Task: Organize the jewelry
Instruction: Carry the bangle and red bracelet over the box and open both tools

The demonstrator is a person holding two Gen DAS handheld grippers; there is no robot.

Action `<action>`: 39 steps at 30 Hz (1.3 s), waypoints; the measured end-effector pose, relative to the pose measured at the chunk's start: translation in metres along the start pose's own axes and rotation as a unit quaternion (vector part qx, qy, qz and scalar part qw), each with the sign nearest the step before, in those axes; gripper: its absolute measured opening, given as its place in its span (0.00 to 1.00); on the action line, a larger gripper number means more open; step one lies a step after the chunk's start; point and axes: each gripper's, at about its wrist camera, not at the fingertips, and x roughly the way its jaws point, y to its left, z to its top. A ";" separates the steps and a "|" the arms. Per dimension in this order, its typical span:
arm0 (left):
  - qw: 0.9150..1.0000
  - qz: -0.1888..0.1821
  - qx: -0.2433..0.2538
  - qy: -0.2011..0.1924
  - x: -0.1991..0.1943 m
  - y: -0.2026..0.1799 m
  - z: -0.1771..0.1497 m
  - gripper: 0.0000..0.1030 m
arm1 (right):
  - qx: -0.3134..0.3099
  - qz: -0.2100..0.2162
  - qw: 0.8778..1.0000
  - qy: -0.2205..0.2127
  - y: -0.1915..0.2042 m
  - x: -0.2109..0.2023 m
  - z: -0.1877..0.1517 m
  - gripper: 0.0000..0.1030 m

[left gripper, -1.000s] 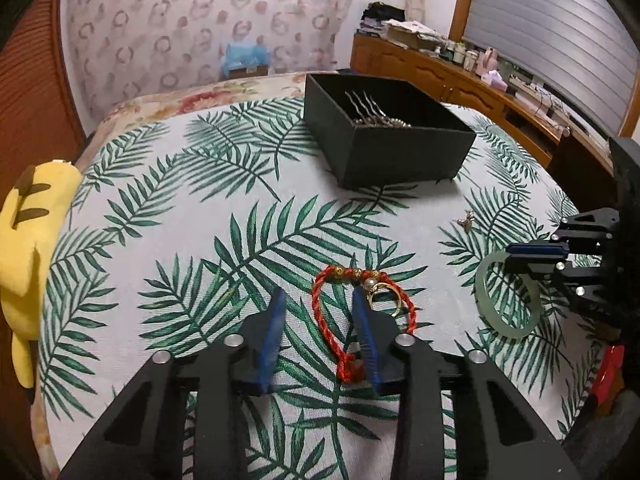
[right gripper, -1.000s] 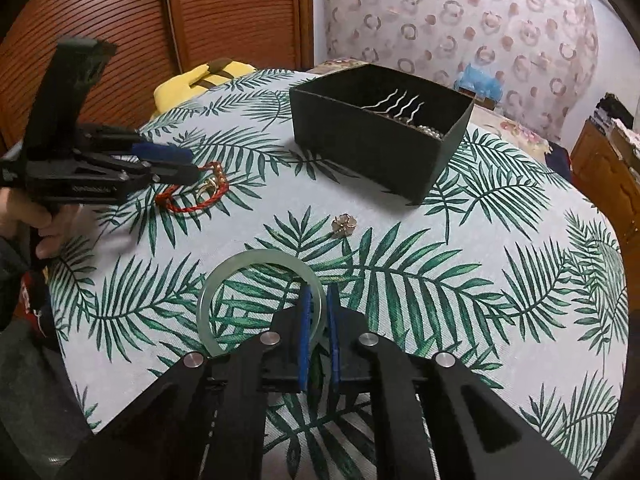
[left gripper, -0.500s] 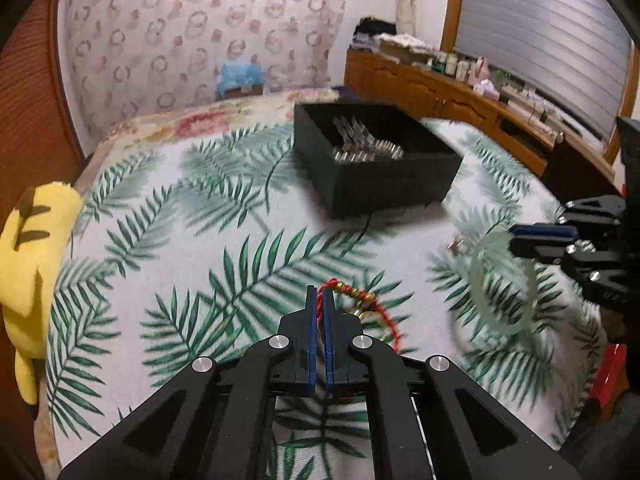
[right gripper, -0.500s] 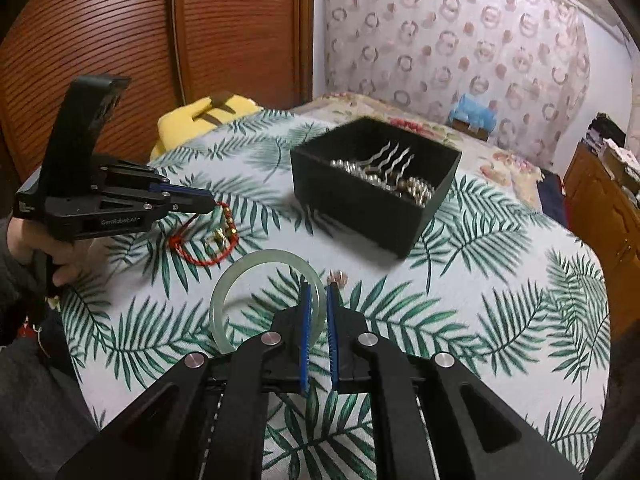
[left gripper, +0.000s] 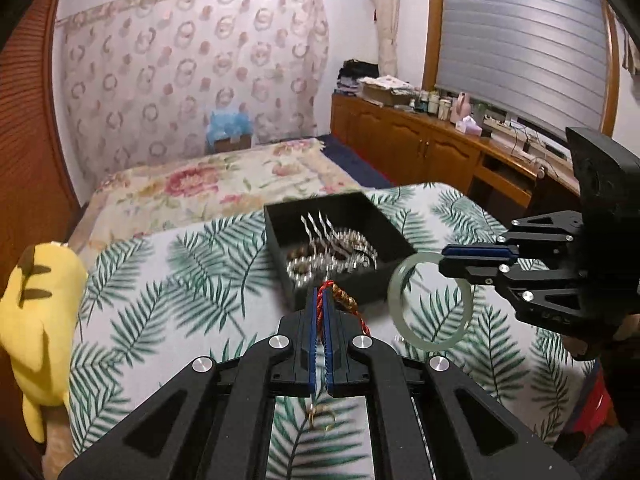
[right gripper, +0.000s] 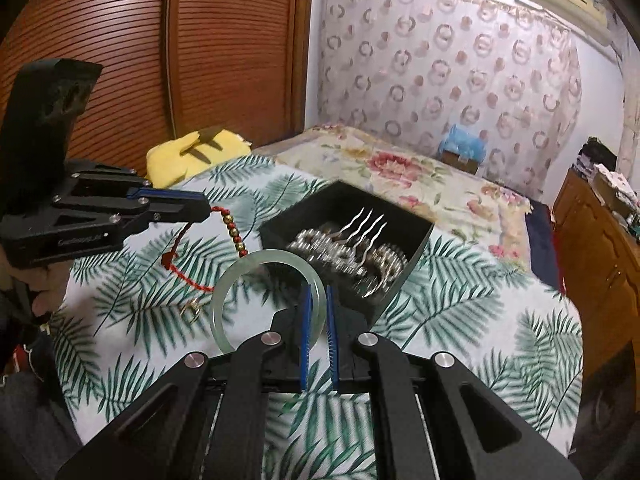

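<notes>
My left gripper (left gripper: 319, 300) is shut on a red cord bracelet (left gripper: 347, 305) with gold beads, which hangs off the table; a gold ring (left gripper: 320, 416) dangles from it below the fingers. The same bracelet (right gripper: 188, 264) trails from the left gripper (right gripper: 200, 210) in the right wrist view. My right gripper (right gripper: 316, 304) is shut on a pale green jade bangle (right gripper: 240, 280), held in the air; the bangle (left gripper: 430, 300) also shows beside the right gripper (left gripper: 444, 258). Just beyond both stands an open black box (left gripper: 380, 280) (right gripper: 408, 276) with silver hairpins and jewelry inside.
The table wears a white cloth with green palm leaves (left gripper: 168, 300). A yellow plush toy (left gripper: 40, 304) sits at its left edge. A bed with a floral cover (left gripper: 208, 188) lies behind, and a wooden cabinet (left gripper: 432, 148) runs along the right wall. A hand (right gripper: 44, 292) holds the left gripper.
The left gripper shut on the red bracelet and lifted it off the cloth. The right gripper rose with the green bangle. Both have come closer to the black box.
</notes>
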 end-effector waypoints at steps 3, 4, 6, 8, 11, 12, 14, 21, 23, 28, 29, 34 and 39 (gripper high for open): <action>1.000 0.001 0.000 -0.004 0.006 -0.001 0.014 0.02 | 0.007 0.000 1.000 -0.006 -0.011 0.002 0.009 0.08; 1.000 0.002 0.000 -0.005 0.007 -0.002 0.016 0.02 | 0.009 0.001 1.000 -0.007 -0.016 0.004 0.013 0.08; 1.000 0.004 0.000 -0.007 0.010 -0.001 0.023 0.02 | 0.008 -0.002 1.000 -0.005 -0.023 0.011 0.020 0.08; 1.000 0.006 -0.001 -0.008 0.012 0.000 0.028 0.02 | 0.007 -0.004 1.000 -0.003 -0.028 0.018 0.025 0.08; 1.000 0.009 -0.006 -0.006 0.017 0.006 0.038 0.02 | 0.012 -0.006 1.000 0.002 -0.039 0.030 0.033 0.08; 1.000 0.010 -0.008 -0.006 0.019 0.007 0.041 0.02 | 0.013 -0.007 1.000 0.003 -0.041 0.033 0.035 0.08; 1.000 0.012 -0.010 -0.007 0.022 0.011 0.048 0.02 | 0.011 -0.007 1.000 0.008 -0.047 0.043 0.039 0.09; 1.000 0.013 -0.016 0.001 0.044 0.021 0.066 0.02 | 0.012 0.017 0.999 0.035 -0.055 0.078 0.039 0.09; 1.000 0.009 -0.017 0.009 0.054 0.022 0.068 0.02 | 0.013 0.026 0.999 0.045 -0.055 0.086 0.036 0.09; 1.000 0.001 -0.015 0.027 0.077 0.021 0.072 0.02 | 0.012 0.035 0.998 0.050 -0.051 0.088 0.032 0.10; 0.999 -0.001 -0.014 0.029 0.080 0.020 0.072 0.02 | 0.016 0.035 0.998 0.046 -0.051 0.085 0.032 0.10; 0.999 -0.010 -0.005 0.034 0.092 0.015 0.076 0.02 | 0.033 0.039 0.998 0.033 -0.057 0.072 0.032 0.11; 0.999 -0.016 -0.005 0.043 0.097 0.013 0.076 0.02 | 0.052 0.037 0.998 0.030 -0.061 0.056 0.022 0.11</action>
